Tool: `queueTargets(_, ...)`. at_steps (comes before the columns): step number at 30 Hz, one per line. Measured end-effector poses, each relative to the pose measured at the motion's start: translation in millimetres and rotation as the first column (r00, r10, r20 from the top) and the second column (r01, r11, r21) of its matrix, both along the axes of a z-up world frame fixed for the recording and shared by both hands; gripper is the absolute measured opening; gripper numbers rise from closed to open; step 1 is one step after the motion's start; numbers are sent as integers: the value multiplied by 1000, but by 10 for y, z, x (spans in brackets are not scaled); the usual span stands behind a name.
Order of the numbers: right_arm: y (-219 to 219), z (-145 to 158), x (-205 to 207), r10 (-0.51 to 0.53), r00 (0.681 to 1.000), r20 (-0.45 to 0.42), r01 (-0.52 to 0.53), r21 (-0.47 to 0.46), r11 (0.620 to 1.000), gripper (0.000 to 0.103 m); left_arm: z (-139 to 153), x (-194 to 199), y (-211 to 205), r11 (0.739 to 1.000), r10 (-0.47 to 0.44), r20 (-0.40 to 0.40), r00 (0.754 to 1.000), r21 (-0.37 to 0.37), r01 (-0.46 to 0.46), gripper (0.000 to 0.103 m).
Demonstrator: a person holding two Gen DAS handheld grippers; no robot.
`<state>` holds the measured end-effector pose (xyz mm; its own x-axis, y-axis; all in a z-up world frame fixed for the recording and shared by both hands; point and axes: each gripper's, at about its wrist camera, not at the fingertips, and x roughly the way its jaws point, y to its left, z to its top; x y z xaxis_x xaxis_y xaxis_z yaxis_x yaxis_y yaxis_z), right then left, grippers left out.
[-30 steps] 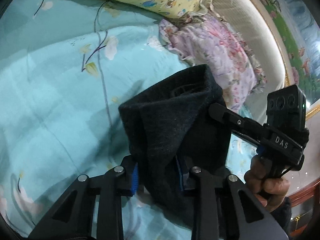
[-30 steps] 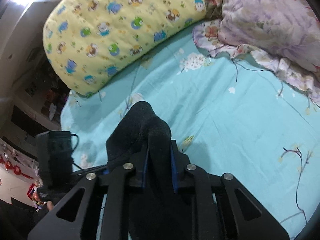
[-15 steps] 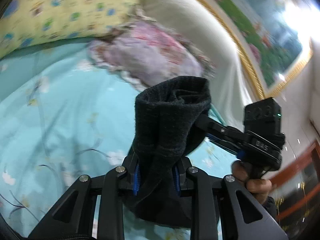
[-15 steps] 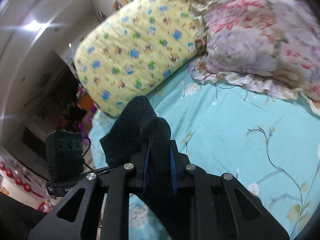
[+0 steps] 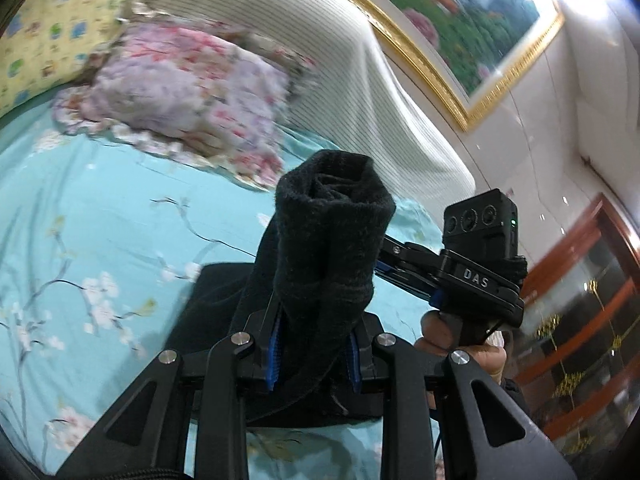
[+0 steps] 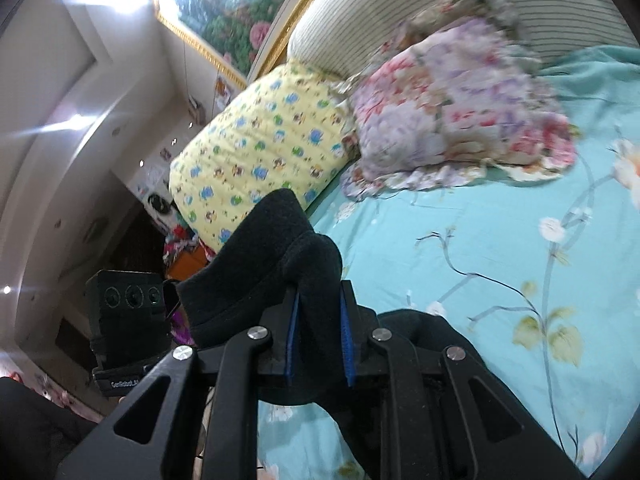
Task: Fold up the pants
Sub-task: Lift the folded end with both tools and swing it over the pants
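The black knitted pants (image 5: 328, 240) are bunched and held up above the teal bedsheet (image 5: 80, 220). My left gripper (image 5: 314, 354) is shut on one bunched edge of the pants; the cloth fills the gap between the blue pads. My right gripper (image 6: 318, 340) is shut on another edge of the pants (image 6: 272, 272). More of the pants hangs down below both grippers onto the bed. The right gripper also shows in the left wrist view (image 5: 472, 276), close to the right of the cloth. The left gripper's camera body shows in the right wrist view (image 6: 128, 316).
A floral pink pillow (image 5: 192, 92) and a yellow cartoon-print pillow (image 6: 272, 148) lie at the head of the bed against a striped headboard (image 5: 360, 60). A gold-framed picture (image 5: 460, 20) hangs above. A dark wooden cabinet (image 5: 592, 320) stands to the right.
Both grippers have lifted and tilted upward with the pants; the views swung from the bedsheet toward the headboard and wall. The cloth stays clamped in both.
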<state>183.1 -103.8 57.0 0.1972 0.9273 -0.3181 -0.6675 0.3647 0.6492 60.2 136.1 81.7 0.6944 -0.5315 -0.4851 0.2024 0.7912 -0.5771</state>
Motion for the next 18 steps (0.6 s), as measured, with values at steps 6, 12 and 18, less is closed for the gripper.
queueTargets(6, -465, -166, -91, -63, 998, -24, 64, 35, 997, 19, -69, 36, -508, 995, -89, -25, 996, 42, 90, 24)
queueTargets(12, -849, -374, -155, -123, 991, -50, 125, 51, 991, 19, -194, 101, -897, 985, -154, -57, 986, 71, 158, 24)
queueTargets(18, -1097, -580, -194, -166, 982, -84, 171, 55, 984, 19, -330, 113, -1151, 974, -196, -93, 976, 96, 205, 24)
